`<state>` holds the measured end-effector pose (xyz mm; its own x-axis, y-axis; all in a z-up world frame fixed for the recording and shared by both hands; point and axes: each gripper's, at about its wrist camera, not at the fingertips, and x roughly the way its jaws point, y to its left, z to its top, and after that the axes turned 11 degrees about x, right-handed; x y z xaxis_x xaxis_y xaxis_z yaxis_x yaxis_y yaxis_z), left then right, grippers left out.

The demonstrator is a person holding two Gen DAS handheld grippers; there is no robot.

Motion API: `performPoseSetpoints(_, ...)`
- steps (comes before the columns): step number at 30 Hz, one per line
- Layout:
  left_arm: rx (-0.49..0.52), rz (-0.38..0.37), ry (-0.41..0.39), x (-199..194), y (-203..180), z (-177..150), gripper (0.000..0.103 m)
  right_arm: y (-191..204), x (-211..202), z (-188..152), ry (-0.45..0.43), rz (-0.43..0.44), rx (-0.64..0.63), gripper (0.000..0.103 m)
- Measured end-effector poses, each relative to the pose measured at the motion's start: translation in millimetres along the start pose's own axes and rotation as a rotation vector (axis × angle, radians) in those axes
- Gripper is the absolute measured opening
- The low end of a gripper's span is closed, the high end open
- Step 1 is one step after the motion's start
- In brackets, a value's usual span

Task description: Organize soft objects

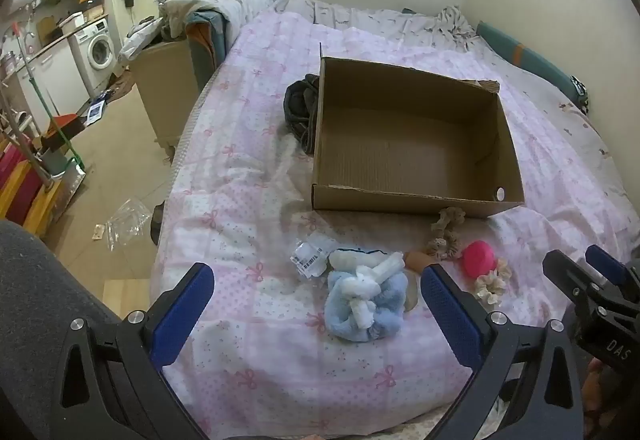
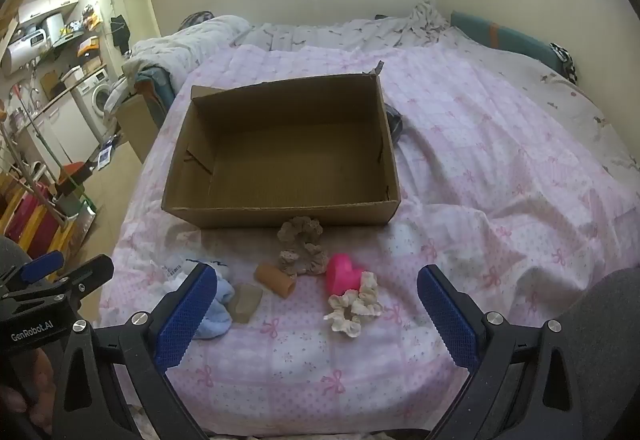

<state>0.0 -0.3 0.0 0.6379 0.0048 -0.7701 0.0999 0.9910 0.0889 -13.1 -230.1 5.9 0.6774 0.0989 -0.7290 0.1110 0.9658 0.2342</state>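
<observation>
Two tools, left tool (image 1: 316,300) and right tool (image 2: 316,296), both spread wide, holding nothing. On the pink quilted bed (image 2: 460,168), before one empty brown cardboard box (image 2: 280,156): one fluffy blue-and-white sock bundle (image 1: 364,304), light, squashy, best pinched mid-bulk; two ruffled scrunchies, beige (image 2: 302,252) and cream (image 2: 356,306); one pink heart-shaped squishy (image 2: 342,276).

Both wrist views over shared box (image 1: 416,136)

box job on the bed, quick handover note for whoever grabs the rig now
Left gripper: open, empty, over the blue plush.
Right gripper: open, empty, near the cream scrunchie.
Box: empty.
In front of the box on the bed: beige scrunchie, pink heart, brown tube, grey pad, plastic packet.
Done: nothing.
Left: everything.
</observation>
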Motion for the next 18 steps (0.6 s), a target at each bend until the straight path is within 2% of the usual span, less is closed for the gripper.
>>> performPoseSetpoints(18,0.005,0.007,0.000,-2.4,0.4,0.1,0.103,-1.3,0.6,-0.8,0.015,0.008,0.014,0.103)
